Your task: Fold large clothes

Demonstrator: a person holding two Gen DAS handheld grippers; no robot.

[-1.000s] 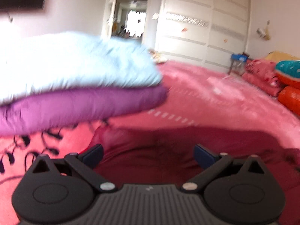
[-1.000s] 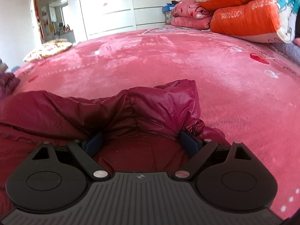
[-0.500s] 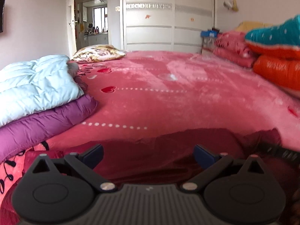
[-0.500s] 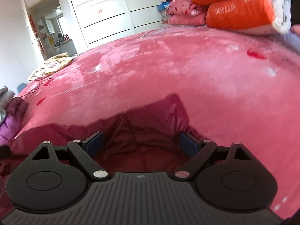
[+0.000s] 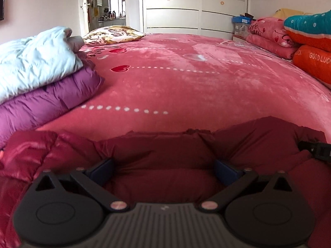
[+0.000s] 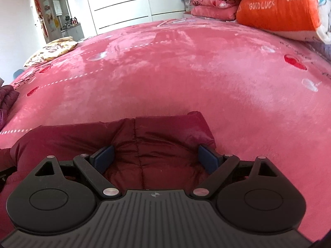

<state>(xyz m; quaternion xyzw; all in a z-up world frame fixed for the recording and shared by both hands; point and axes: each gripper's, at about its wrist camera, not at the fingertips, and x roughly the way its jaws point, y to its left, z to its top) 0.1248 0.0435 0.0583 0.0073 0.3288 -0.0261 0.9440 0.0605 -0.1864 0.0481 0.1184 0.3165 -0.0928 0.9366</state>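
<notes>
A dark red padded jacket (image 5: pixel 165 150) lies folded on the pink bed, filling the near part of both views. My left gripper (image 5: pixel 163 169) is open, its blue pads spread wide just over the jacket's puffed fabric. In the right wrist view the same jacket (image 6: pixel 153 136) shows a stitched seam down its middle. My right gripper (image 6: pixel 156 158) is open too, its pads on either side of that seam, low over the cloth. The right gripper's black body (image 5: pixel 316 149) pokes in at the right edge of the left wrist view.
A pale blue quilted garment (image 5: pixel 35 60) lies on a purple one (image 5: pixel 45 101) at the left. The pink heart-print blanket (image 5: pixel 186 78) stretches ahead. Orange and teal rolled bedding (image 6: pixel 279 10) and pink cushions (image 5: pixel 269 33) sit at the right. A patterned pillow (image 5: pixel 113 34) lies far back.
Both grippers have dropped lower onto the jacket and stayed open. The left view swung from the stacked garments toward the bed's middle. The jacket's raised right end now lies flatter.
</notes>
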